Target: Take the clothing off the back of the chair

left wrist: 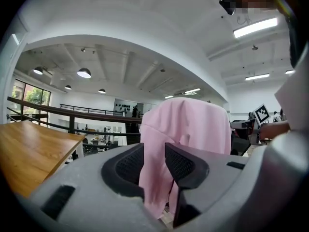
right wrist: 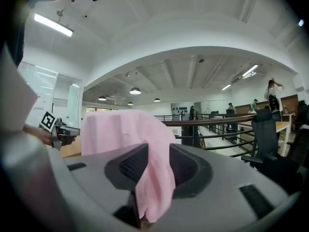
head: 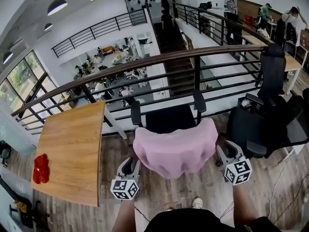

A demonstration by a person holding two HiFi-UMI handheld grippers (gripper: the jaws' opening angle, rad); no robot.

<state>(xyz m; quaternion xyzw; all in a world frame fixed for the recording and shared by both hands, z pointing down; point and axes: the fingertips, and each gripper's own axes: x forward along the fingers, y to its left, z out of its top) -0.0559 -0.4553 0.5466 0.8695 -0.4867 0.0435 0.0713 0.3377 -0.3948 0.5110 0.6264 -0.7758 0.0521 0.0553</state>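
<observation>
Pink cloth garment (head: 175,146) drapes the back of the black office chair (head: 169,117). The left gripper (head: 129,164) and right gripper (head: 227,150) keep fingers part-open around its side edges, unclamped. Pulling now could let it slip free.

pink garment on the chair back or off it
On it: the pink garment lies draped over the backrest of the chair, covering its top and hanging down.
</observation>
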